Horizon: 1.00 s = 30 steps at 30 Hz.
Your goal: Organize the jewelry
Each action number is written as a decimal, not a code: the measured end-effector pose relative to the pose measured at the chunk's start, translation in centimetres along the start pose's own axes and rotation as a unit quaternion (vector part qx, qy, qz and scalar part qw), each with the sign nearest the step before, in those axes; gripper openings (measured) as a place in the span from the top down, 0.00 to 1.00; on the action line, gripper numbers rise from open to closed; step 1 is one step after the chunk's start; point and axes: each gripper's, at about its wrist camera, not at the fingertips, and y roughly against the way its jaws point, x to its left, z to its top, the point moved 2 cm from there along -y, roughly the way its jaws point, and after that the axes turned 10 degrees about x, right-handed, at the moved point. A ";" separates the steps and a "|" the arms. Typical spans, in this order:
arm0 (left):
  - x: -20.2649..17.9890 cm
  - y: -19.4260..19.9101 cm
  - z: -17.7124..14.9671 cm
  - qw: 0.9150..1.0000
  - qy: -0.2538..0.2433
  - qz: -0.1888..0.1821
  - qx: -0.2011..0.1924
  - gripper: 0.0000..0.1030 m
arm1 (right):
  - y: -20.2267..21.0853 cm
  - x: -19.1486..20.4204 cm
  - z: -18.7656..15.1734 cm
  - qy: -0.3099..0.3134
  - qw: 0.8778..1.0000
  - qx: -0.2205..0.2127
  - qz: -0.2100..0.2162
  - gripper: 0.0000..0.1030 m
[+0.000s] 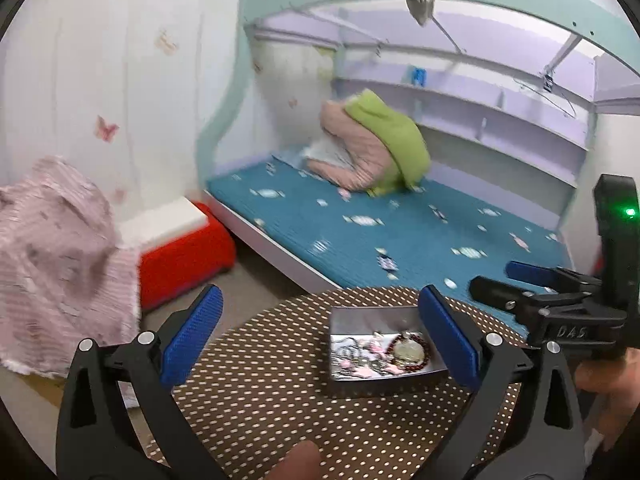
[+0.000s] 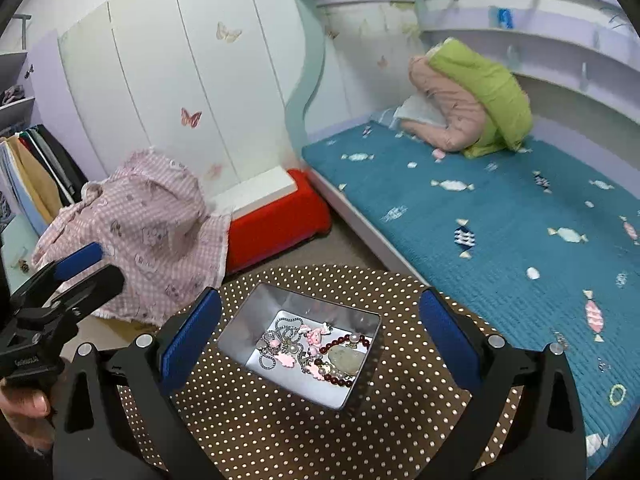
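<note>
Both claws, left gripper (image 1: 320, 334) and right gripper (image 2: 320, 338), are held spread and empty; dark-red bead bracelet (image 2: 340, 360), at 4 o'clock in rectangular silver metal tin (image 2: 256, 308), is best pinched singly.

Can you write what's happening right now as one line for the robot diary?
left gripper: open, empty | right gripper: open, empty | jewelry: in tin | tin: on dotted table

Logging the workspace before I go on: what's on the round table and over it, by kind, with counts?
Tin: 1
Jewelry heap inside it: 1; single pieces too tangled to count
Grippers over the table, both open and empty: 2, left gripper, right gripper
Total: 4
</note>
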 end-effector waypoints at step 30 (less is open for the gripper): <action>-4.5 22.1 -16.6 0.990 0.018 0.095 -0.101 0.05 | 19.1 10.9 -18.9 -0.010 0.983 -0.137 -0.126 0.07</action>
